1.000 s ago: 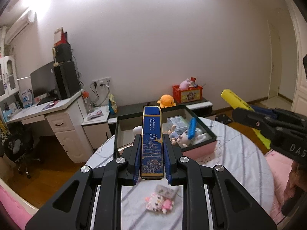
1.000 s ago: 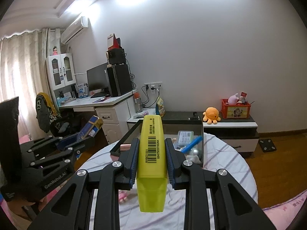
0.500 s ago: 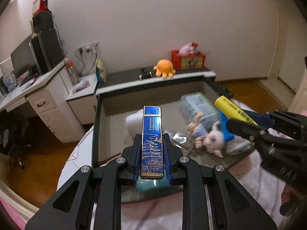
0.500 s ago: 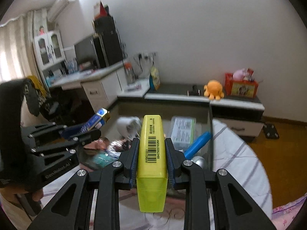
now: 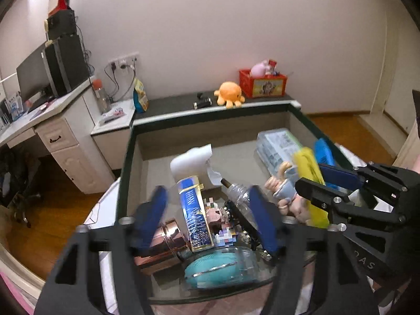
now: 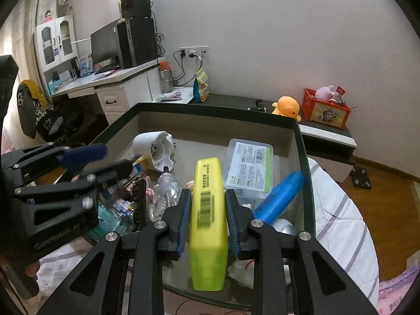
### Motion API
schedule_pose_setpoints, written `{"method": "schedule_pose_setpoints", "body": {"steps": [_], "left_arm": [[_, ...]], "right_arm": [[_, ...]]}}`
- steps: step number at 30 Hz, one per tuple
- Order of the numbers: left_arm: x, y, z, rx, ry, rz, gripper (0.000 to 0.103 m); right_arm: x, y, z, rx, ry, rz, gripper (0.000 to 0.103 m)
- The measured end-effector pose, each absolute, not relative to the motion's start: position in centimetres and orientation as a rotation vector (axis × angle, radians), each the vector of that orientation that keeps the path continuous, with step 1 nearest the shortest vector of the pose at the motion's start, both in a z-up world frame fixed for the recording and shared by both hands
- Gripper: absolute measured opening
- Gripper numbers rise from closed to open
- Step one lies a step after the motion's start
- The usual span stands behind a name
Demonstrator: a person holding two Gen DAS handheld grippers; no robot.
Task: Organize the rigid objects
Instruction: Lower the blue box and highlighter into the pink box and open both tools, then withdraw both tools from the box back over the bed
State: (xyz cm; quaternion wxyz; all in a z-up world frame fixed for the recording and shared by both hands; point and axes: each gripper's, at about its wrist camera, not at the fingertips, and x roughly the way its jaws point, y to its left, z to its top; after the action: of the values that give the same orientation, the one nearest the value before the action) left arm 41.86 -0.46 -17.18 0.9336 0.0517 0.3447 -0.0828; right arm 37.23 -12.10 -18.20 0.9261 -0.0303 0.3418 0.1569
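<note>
Left gripper (image 5: pixel 207 204) just spread wide; right gripper (image 6: pixel 208 211) seemingly loosening.

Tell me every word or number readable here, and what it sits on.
"DAS": on the black frame of the right gripper. Its jaws have just been opening, with the yellow box between them.
Yellow rectangular plastic box: barcode and print are blurred, unreadable.
Clear plastic case with a green-edged label: print too small to read.
Slim blue-and-gold box: blurred, unreadable.

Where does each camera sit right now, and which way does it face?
Left wrist: on the left gripper, looking down into the box; jaws just opened off the blue case; right gripper at right.
Right wrist: on the right gripper, jaws opening, yellow case between them; left gripper at left.
Shared: box, orange plush.
</note>
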Motion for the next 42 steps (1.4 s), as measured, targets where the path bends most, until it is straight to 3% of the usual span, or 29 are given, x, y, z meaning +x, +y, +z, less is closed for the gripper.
{"method": "schedule_pose_setpoints", "body": {"steps": [2,6,8,12,14,16,24,26,28,42], "left_arm": [[41.3,0.0,-16.6,0.096,0.693,-0.16,0.074],[38.9,1.0,-14.6,0.072,0.629,-0.13,0.092],[37.1,1.4,-13.6,0.069,0.595,-0.113,0.096],[33.6,1.9,-11.9,0.063,0.548,-0.096,0.103],[31.5,2.0,-10.9,0.061,0.518,-0.094,0.103],[29.5,2.1,-10.1,0.064,0.503,-0.092,0.103],[21.0,1.6,-7.4,0.062,0.403,-0.104,0.103],[18.7,1.3,-7.2,0.072,0.379,-0.098,0.103],[16.8,1.2,-7.1,0.079,0.36,-0.087,0.103],[8.3,1.7,-7.7,0.041,0.255,-0.02,0.103]], "right_arm": [[36.9,-12.2,-17.5,-0.055,0.686,0.322,0.04],[35.4,-12.5,-16.0,-0.046,0.652,0.322,0.053],[34.6,-12.6,-15.2,-0.033,0.638,0.33,0.054],[31.8,-12.8,-13.3,-0.028,0.596,0.333,0.069],[29.6,-13.1,-12.1,-0.018,0.561,0.336,0.071],[27.7,-13.5,-11.1,-0.014,0.532,0.334,0.08],[19.6,-15.0,-8.4,-0.007,0.438,0.292,0.084],[17.5,-15.4,-8.1,-0.008,0.409,0.262,0.09],[15.7,-15.7,-7.9,-0.011,0.38,0.239,0.103],[6.4,-16.8,-8.5,-0.032,0.285,0.119,0.103]]}}
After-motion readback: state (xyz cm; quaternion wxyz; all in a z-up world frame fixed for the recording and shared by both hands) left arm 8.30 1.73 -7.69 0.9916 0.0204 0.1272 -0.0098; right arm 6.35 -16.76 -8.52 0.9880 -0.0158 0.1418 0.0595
